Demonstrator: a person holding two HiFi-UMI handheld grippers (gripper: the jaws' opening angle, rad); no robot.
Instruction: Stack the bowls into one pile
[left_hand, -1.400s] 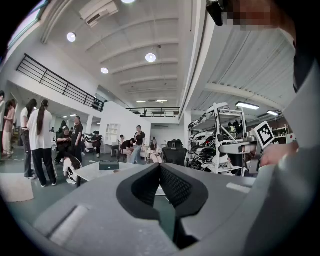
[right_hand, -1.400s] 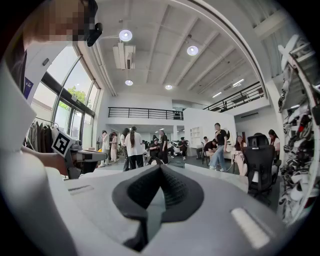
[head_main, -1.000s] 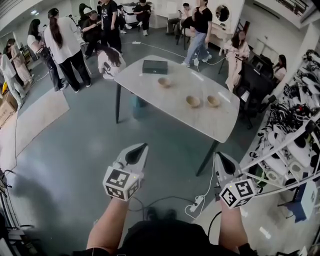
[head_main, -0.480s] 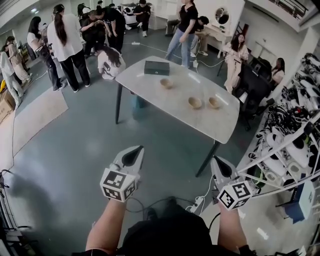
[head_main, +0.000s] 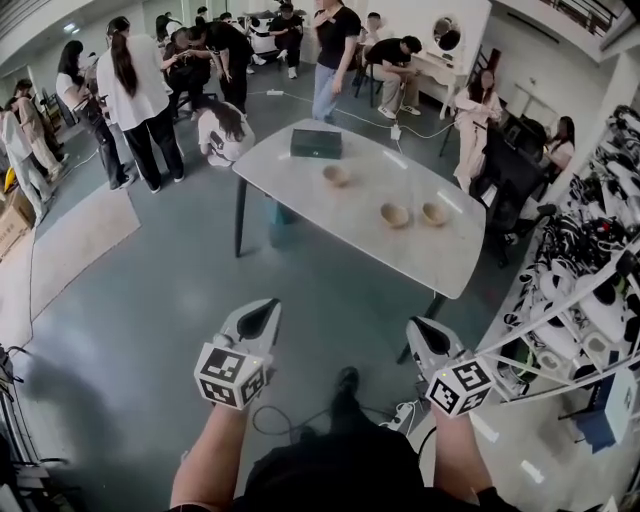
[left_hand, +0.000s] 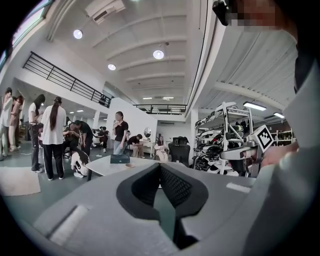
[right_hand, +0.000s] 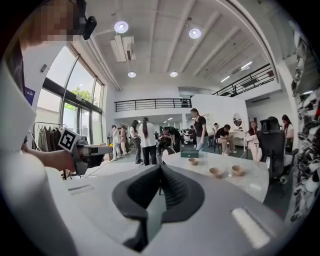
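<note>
Approach step: left tongs (head_main: 262, 312) and right tongs (head_main: 420, 330) are clenched, empty, well apart from the desk (head_main: 290, 170). Three bowls (head_main: 395, 215) lie unstacked there. The next move likely calls for closing in and opening over one.

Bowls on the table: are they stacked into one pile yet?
Not yet. Nothing is stacked: three bowls sit apart on the table. Nothing is in hand either: the left tongs and right tongs are shut and empty, out over the floor, short of the table. All the stacking is left.
</note>
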